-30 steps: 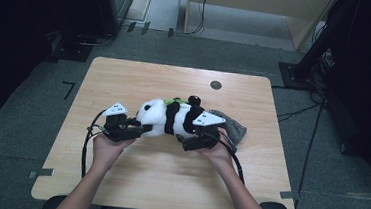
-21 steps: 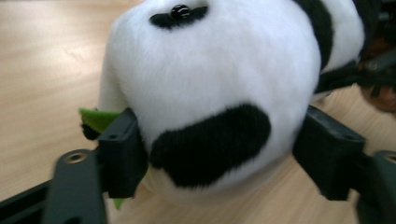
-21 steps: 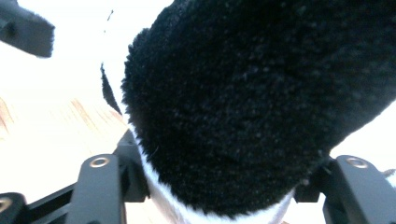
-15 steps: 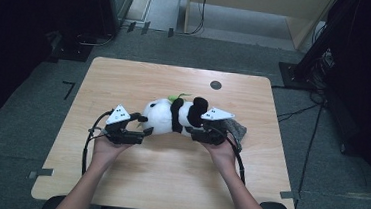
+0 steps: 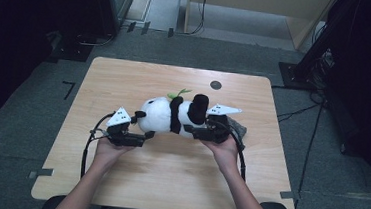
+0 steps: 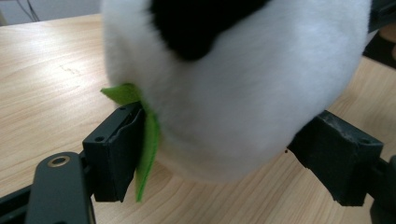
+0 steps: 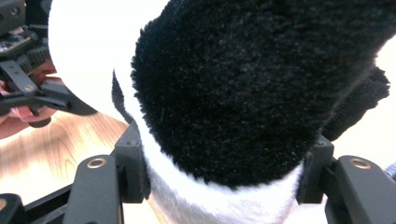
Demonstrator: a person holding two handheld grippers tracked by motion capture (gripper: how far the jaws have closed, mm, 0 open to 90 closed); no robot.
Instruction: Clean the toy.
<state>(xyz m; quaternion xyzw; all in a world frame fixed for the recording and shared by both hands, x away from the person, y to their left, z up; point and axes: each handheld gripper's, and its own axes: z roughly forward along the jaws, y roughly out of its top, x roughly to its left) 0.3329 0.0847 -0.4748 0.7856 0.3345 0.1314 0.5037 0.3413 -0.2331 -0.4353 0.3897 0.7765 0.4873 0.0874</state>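
the left gripper (image 6: 224,154) has its jaws spread around the white head end of the plush panda (image 5: 175,116), having just been opening; one jaw brushes the green felt leaf (image 6: 147,140) while the other stands a little clear of the fur, so the pinch looks let go. the right gripper (image 7: 224,182) has its jaws pressed against the panda's black-and-white body on both sides; they closed in from wide and have just eased a touch, yet the plush bulges between them. compared with a second ago, the toy has turned so a black limb points up, lying across the middle of the wooden surface (image 5: 132,185) between the person's two hands. that suggests the hold has passed to the right side, with the left free to re-grip. a grey cloth-like item (image 5: 237,126) beyond the right hand is half hidden and hard to identify; the panda's face cannot be made out.
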